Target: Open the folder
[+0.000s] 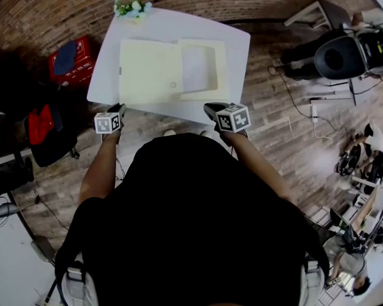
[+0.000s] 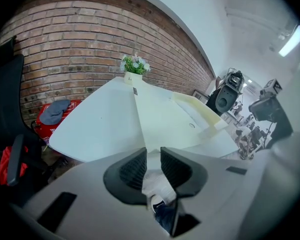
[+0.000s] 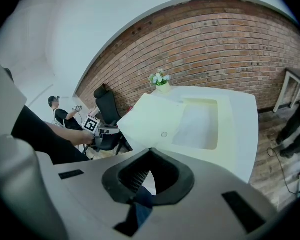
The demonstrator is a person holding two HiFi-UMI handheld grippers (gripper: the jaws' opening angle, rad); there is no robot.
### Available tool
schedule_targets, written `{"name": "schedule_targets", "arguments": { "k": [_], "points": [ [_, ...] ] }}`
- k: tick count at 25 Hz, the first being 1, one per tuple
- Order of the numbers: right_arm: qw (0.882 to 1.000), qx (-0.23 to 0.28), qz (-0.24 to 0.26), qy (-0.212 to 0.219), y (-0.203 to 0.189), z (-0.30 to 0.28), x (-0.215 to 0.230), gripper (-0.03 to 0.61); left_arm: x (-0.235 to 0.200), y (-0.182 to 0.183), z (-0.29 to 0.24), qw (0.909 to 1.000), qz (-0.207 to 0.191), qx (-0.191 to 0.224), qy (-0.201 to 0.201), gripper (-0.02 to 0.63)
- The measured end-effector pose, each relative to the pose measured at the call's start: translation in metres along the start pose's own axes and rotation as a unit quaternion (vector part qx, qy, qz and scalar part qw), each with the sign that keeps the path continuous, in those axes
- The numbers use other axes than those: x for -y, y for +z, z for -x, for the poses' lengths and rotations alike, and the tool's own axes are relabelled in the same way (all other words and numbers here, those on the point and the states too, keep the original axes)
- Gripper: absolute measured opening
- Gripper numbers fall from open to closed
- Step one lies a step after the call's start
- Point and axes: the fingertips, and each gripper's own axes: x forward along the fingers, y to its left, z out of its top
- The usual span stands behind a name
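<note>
Folder lay on the white table, upper middle of the head view. It looked light, stiff and smooth, and its near edge seemed best to pinch. The left gripper held its fingers slightly apart, empty; the right gripper held its fingers together.

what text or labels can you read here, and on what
No readable text anywhere.
Left cube and right cube: square black-and-white markers, no words.
Folder: a small dark mark by its left edge, too small to read.
</note>
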Motion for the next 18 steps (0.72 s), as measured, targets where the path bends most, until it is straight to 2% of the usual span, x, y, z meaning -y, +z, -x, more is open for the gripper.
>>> {"name": "schedule_targets", "arguments": {
  "k": [18],
  "points": [
    [1.0, 0.002, 0.023, 0.02, 0.007, 0.005, -0.003, 0.023, 0.015, 0.021, 0.026, 0.9993, -0.014, 0.028, 0.019, 0.158]
  ]
}}
